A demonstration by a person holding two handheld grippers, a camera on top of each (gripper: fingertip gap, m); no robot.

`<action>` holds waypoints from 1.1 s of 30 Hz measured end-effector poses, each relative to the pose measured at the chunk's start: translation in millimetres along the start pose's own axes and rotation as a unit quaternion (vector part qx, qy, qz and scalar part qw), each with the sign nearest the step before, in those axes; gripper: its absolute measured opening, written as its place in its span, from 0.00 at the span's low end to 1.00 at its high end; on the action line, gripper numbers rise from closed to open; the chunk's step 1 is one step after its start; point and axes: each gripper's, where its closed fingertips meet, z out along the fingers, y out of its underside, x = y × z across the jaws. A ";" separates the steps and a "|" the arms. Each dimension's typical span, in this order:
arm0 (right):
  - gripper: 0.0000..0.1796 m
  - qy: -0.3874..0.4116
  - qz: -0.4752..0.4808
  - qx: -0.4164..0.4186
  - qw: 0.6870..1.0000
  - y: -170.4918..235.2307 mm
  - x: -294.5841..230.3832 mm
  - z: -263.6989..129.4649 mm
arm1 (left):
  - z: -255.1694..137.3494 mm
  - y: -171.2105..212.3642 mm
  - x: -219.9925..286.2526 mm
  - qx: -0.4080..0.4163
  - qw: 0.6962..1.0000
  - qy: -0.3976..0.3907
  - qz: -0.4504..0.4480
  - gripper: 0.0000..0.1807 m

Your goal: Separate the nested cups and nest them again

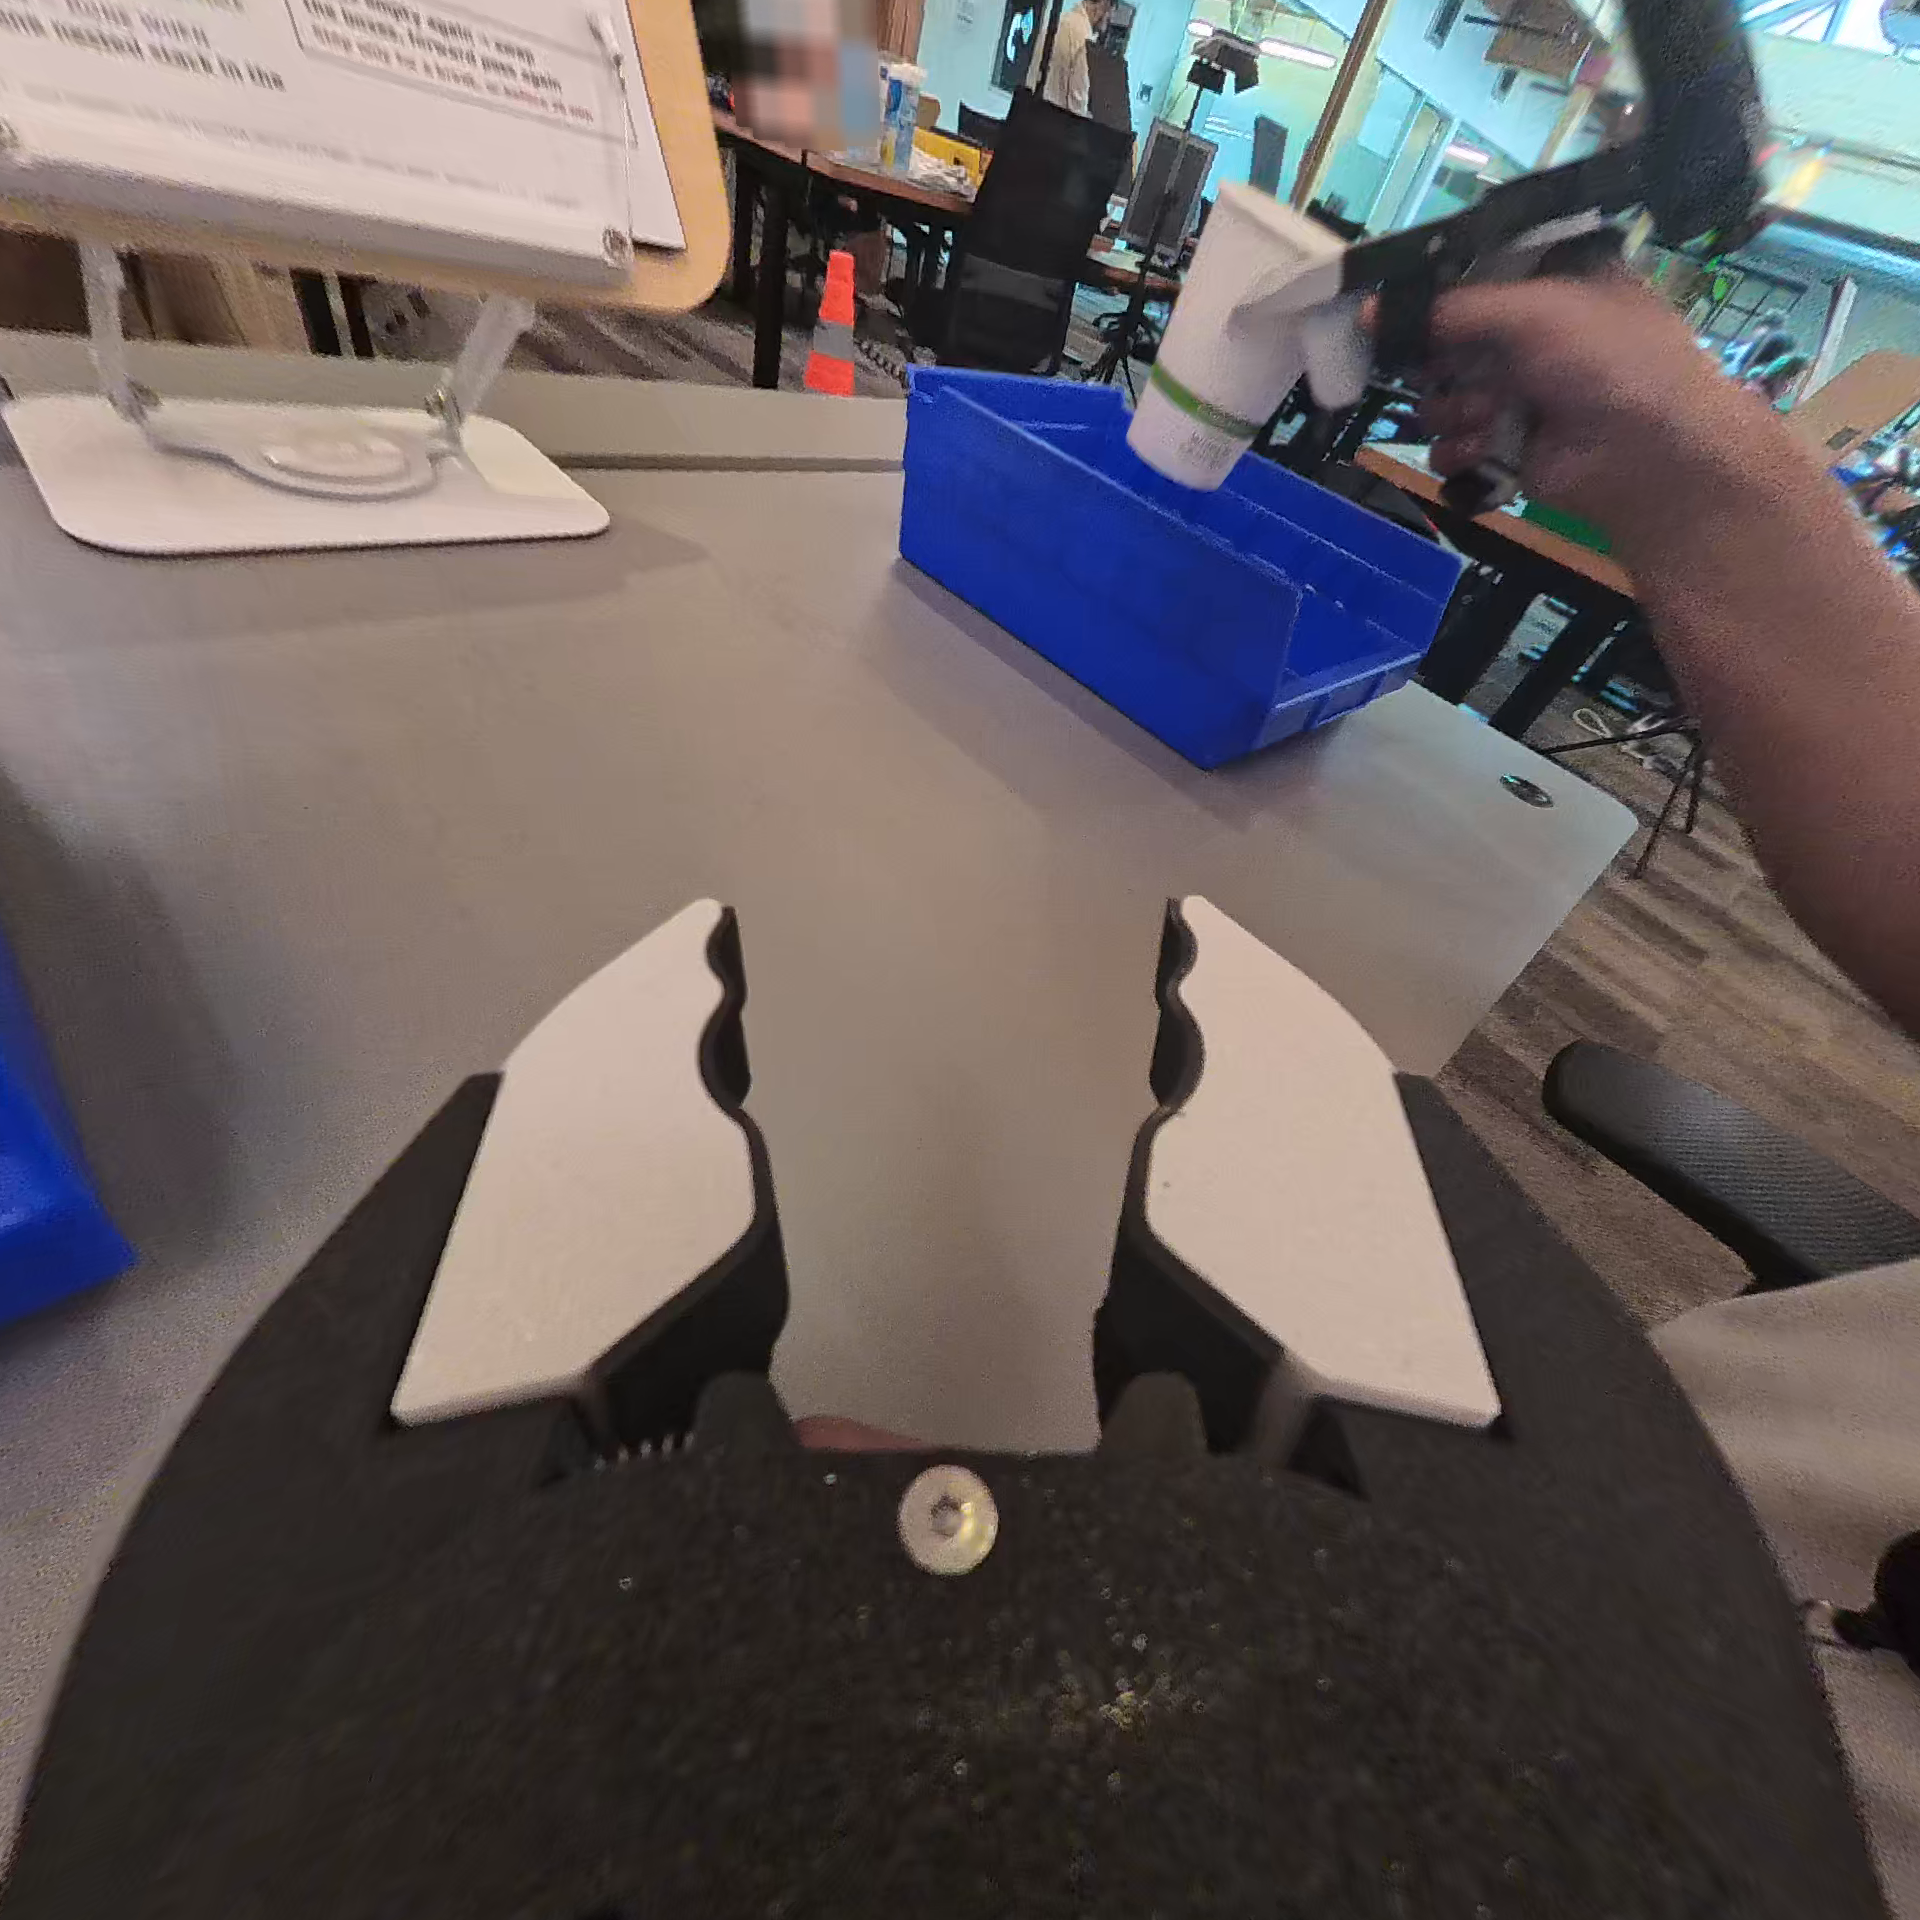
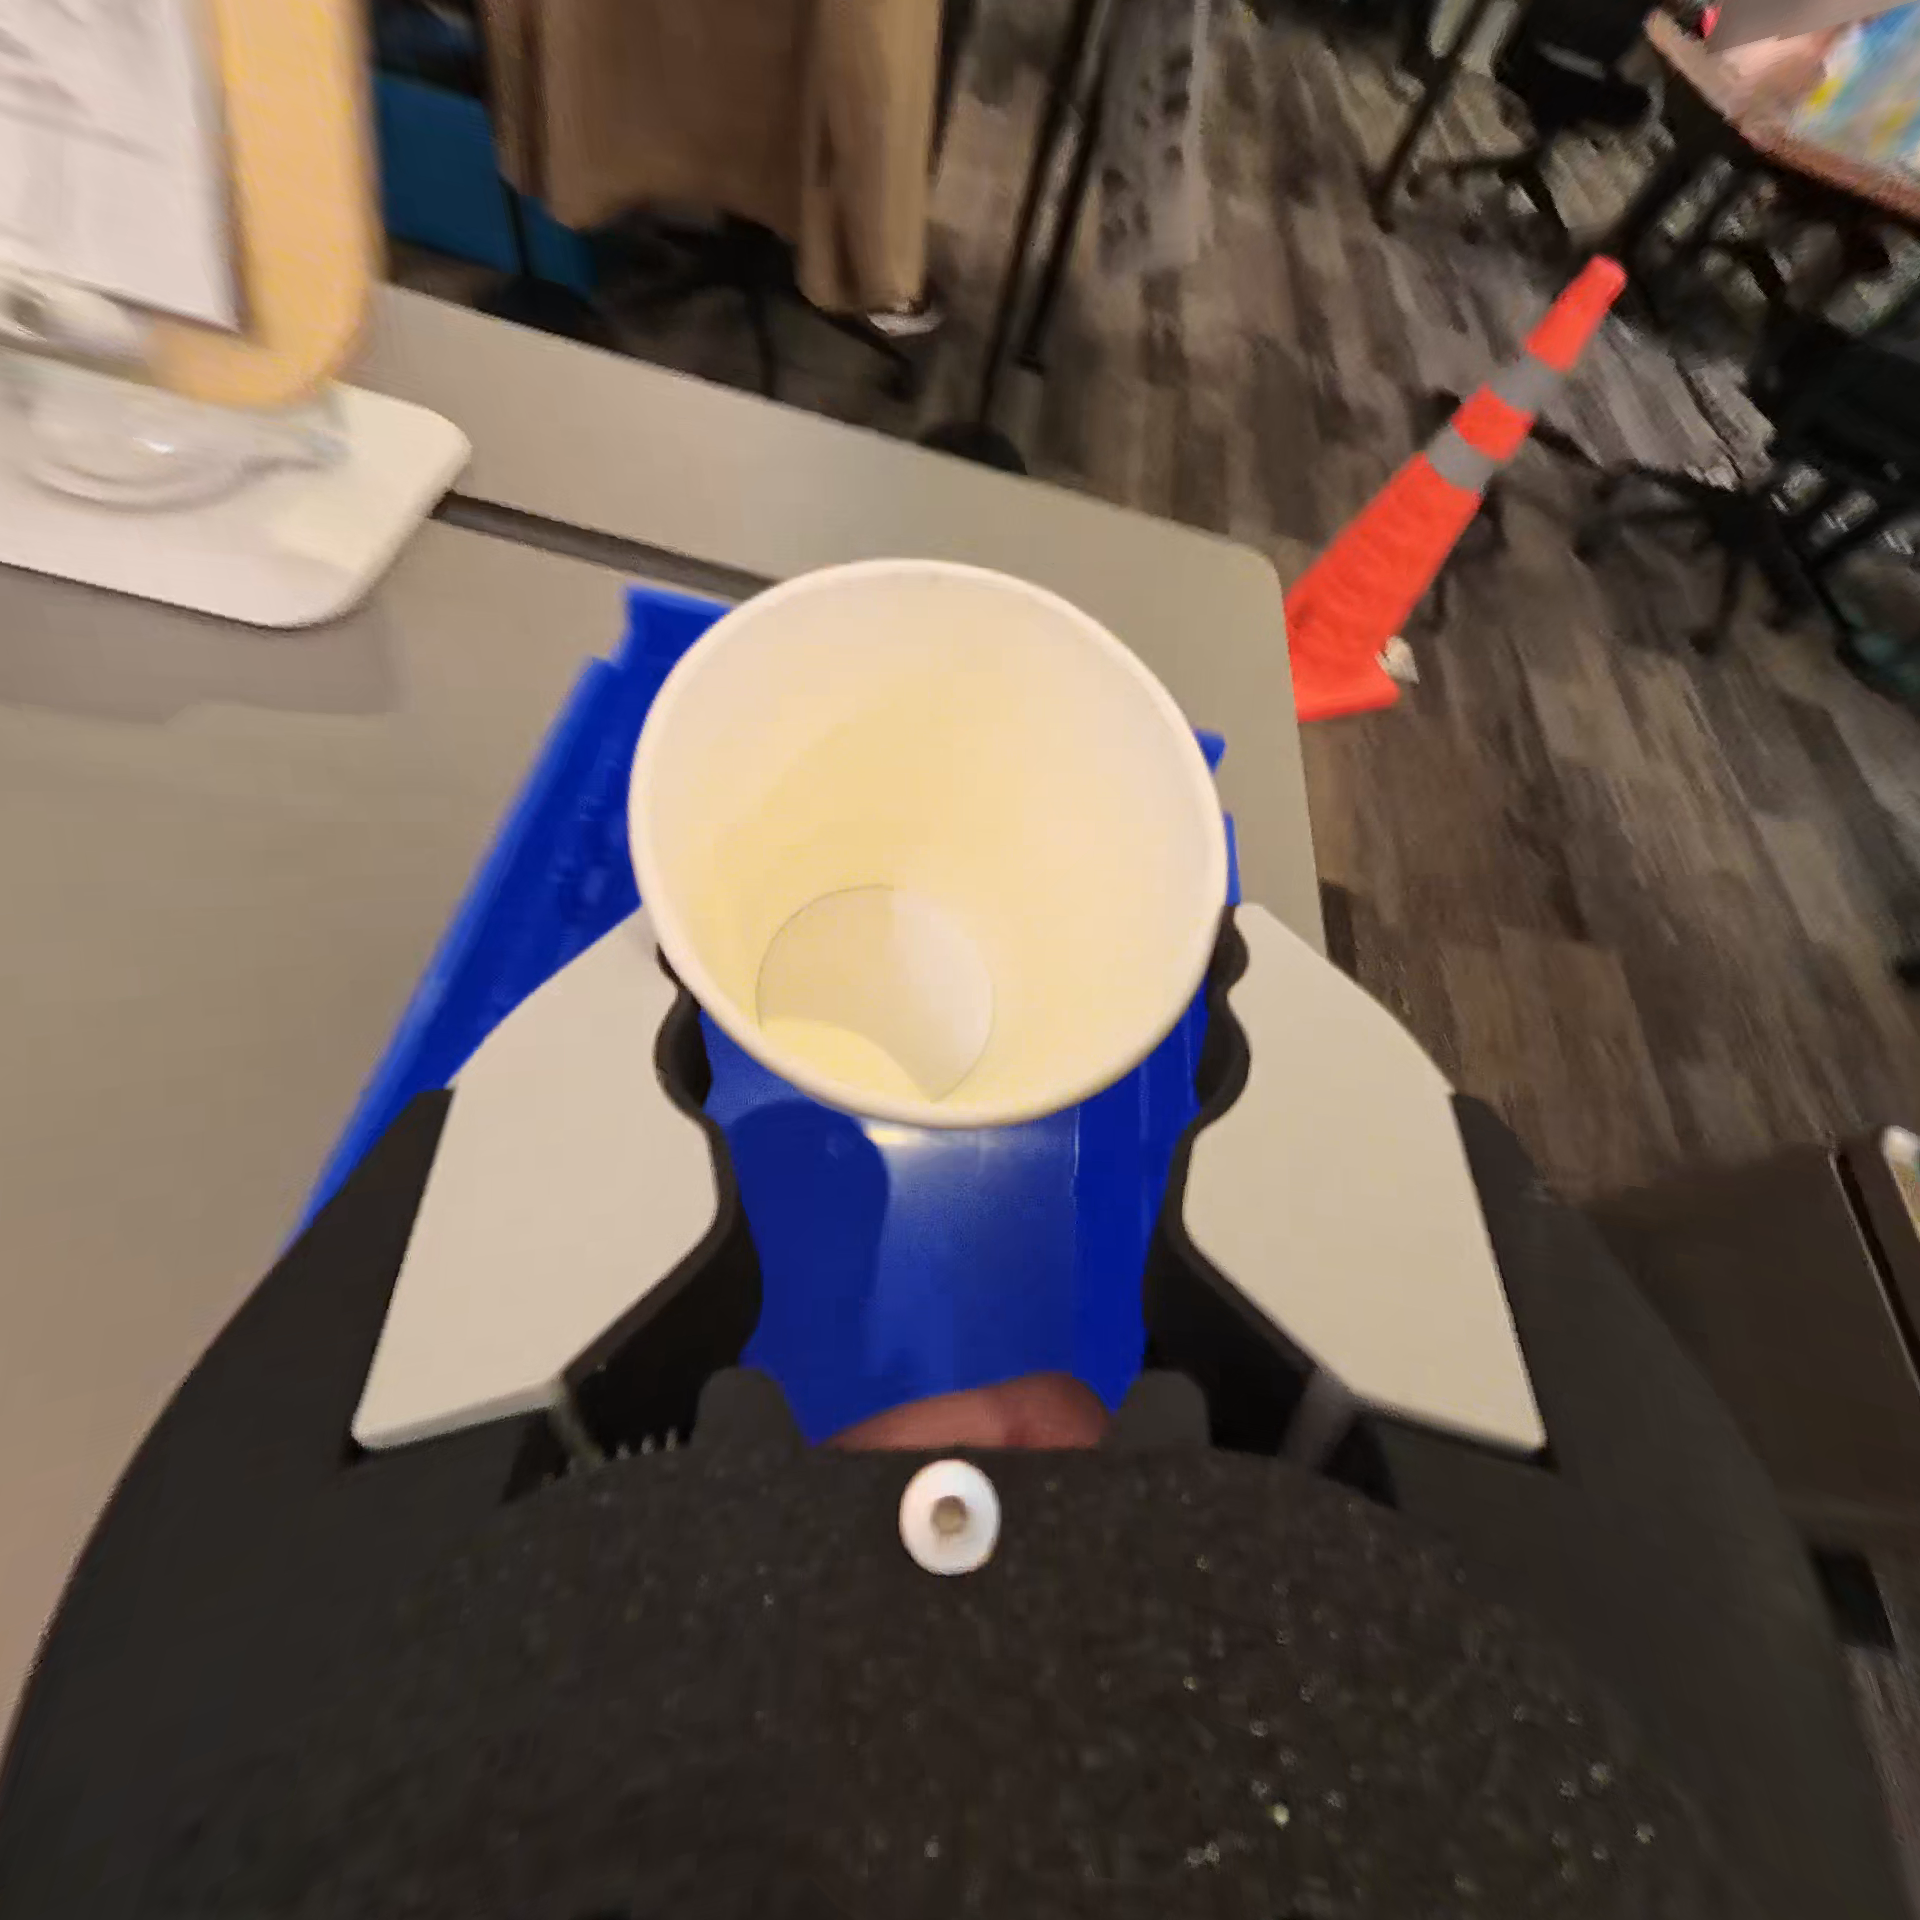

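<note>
A white paper cup (image 2: 925, 831) with a green band near its base is held in my right gripper (image 2: 951, 966), which is shut on its sides, mouth facing the camera. In the left wrist view the same cup (image 1: 1221, 332) hangs tilted above the blue bin (image 1: 1132, 582), base down over the bin's far end, with the right gripper (image 1: 1320, 312) and a hand gripping it. I cannot tell whether another cup is nested inside. My left gripper (image 1: 951, 935) is open and empty, low over the grey table (image 1: 623, 779).
A white stand (image 1: 301, 478) holding a printed sheet sits at the table's back left. Another blue object (image 1: 42, 1174) is at the left edge. An orange cone (image 2: 1455, 488) stands on the floor beyond the table. A chair armrest (image 1: 1704, 1153) is at right.
</note>
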 end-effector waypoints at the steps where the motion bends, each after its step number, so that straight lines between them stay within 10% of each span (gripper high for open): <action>1: 0.52 0.011 0.005 -0.017 1.000 12.9 1.8 13.4 | 1.9 2.6 -1.4 -0.004 1.000 0.001 -0.009 0.42; 14: 0.53 -0.007 0.009 -0.109 0.994 69.6 -13.6 58.0 | 4.4 8.4 -5.5 -0.015 0.999 0.017 -0.035 0.42; 22: 0.54 -0.006 0.005 0.007 1.000 31.4 -20.2 -22.2 | 4.9 12.3 -9.7 -0.024 0.999 0.000 -0.037 0.44; 27: 0.48 -0.197 0.102 0.150 0.963 16.9 -135.2 -111.0 | -7.3 10.2 -37.6 -0.014 0.995 -0.096 -0.017 0.44; 33: 0.47 -0.379 0.130 0.074 0.913 88.7 -293.2 -142.8 | -46.9 19.8 -88.2 0.002 0.961 -0.270 -0.058 0.45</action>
